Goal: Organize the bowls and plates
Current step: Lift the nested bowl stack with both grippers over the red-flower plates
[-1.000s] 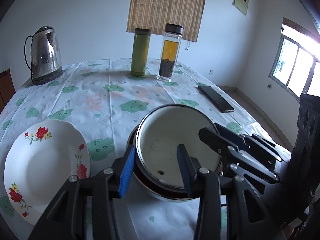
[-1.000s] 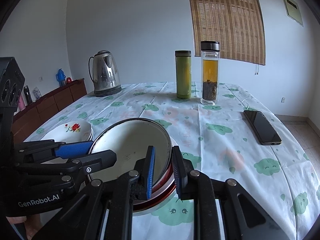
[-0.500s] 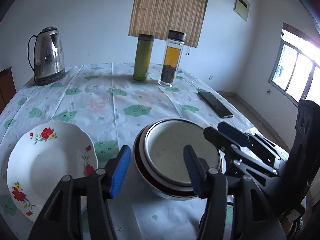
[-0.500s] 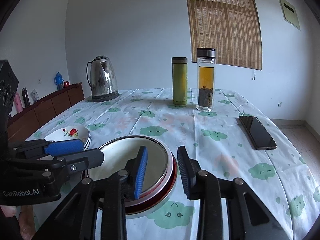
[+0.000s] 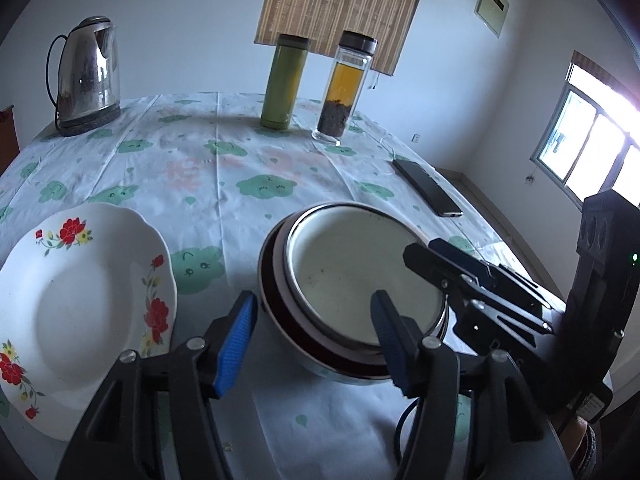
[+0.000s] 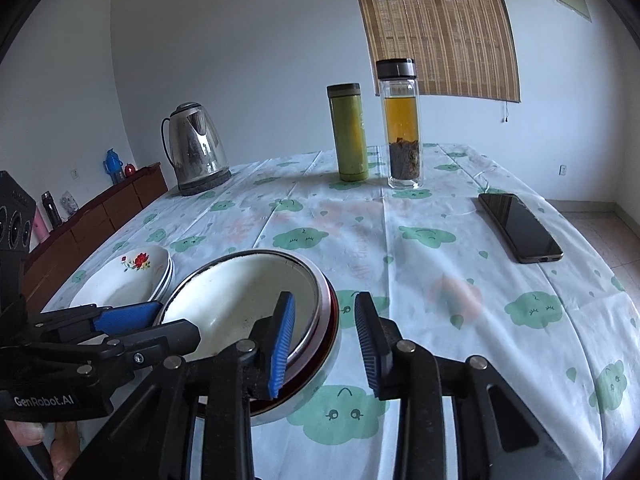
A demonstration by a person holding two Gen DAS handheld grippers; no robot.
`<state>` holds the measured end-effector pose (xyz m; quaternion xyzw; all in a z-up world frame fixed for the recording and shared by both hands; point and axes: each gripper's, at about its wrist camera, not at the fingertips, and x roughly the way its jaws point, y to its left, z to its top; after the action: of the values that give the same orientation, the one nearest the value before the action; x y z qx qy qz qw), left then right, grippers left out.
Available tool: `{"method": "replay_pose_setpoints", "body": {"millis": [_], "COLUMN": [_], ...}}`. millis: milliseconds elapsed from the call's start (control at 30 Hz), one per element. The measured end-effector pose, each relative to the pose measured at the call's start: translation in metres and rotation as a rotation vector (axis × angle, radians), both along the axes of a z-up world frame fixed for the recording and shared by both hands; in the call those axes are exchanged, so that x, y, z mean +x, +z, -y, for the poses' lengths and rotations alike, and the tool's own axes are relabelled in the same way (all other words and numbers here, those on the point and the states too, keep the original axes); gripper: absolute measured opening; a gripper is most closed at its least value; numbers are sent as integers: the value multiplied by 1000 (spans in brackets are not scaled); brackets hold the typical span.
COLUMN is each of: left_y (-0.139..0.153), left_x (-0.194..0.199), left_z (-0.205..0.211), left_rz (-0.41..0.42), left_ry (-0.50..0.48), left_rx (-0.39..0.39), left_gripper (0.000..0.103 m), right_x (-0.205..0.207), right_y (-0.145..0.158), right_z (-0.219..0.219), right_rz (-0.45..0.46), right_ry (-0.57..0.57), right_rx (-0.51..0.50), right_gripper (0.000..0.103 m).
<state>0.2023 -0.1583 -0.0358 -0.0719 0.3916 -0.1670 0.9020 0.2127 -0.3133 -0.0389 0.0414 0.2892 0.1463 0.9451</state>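
Both grippers let go – bowls (image 5: 360, 280) nested, prob. settled

at the bottom of the frame the left gripper (image 5: 312, 344) is spreading its blue-padded jaws, which straddle the near rim of the nested bowls (image 5: 352, 276) without pressing on it. the white inner bowl sits in a dark-rimmed outer one at centre. a flowered plate (image 5: 80, 296) lies at lower left. the right gripper (image 5: 460, 264) reaches in from the right, at the bowls' far rim. a kettle (image 5: 86, 76), green flask (image 5: 284, 80), glass tea bottle (image 5: 344, 88) and phone (image 5: 428, 194) sit on the far part of the tablecloth (image 5: 224, 184).
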Motion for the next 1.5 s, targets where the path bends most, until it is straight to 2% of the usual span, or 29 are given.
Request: {"method": "replay_pose_setpoints", "body": {"millis": [233, 300, 400, 533, 633, 1200, 1500], "left_y": [-1, -3, -4, -4, -4, 1, 15], "left_x": [1, 2, 4, 4, 3, 0, -6], "left_z": [2, 3, 2, -2, 4, -5, -12], "left_rz": [-4, -8, -14, -20, -7, 2, 46], "left_ry": [-12, -15, -17, -18, -18, 43, 69], "left_rx": [-5, -3, -15, -55, -12, -55, -64], "left_gripper": [66, 67, 67, 70, 70, 70, 70], "right_x": [5, 10, 10, 9, 9, 9, 7], "right_y": [-5, -8, -9, -7, -7, 0, 4], "right_z": [-1, 0, -5, -9, -8, -10, -16], "right_rz": [-44, -76, -94, -99, -102, -118, -120], "right_ry": [23, 29, 21, 0, -18, -12, -1], "right_rx": [36, 58, 34, 8, -1, 44, 43], "right_gripper": [34, 38, 40, 38, 30, 28, 28]}}
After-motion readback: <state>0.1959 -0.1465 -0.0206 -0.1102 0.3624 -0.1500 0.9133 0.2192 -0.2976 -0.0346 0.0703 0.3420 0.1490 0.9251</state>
